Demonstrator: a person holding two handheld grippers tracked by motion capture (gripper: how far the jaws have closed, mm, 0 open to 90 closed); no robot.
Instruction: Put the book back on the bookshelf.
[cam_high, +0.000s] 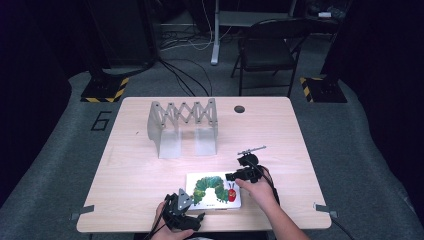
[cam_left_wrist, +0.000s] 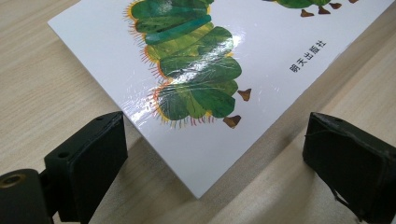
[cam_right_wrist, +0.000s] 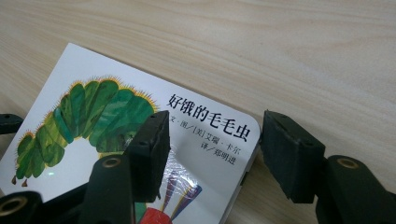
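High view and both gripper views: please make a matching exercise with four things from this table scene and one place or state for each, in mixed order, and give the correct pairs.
Things:
1. caterpillar book
2. grey folding rack
3. left gripper
4. right gripper

Places or states:
A. stands upright farther back on the table
B. jaws wide apart, around one corner of the book
C. lies flat near the front edge of the table
D. one jaw over the cover, the other beside the book's edge

Pairs: 1-C, 2-A, 3-B, 4-D
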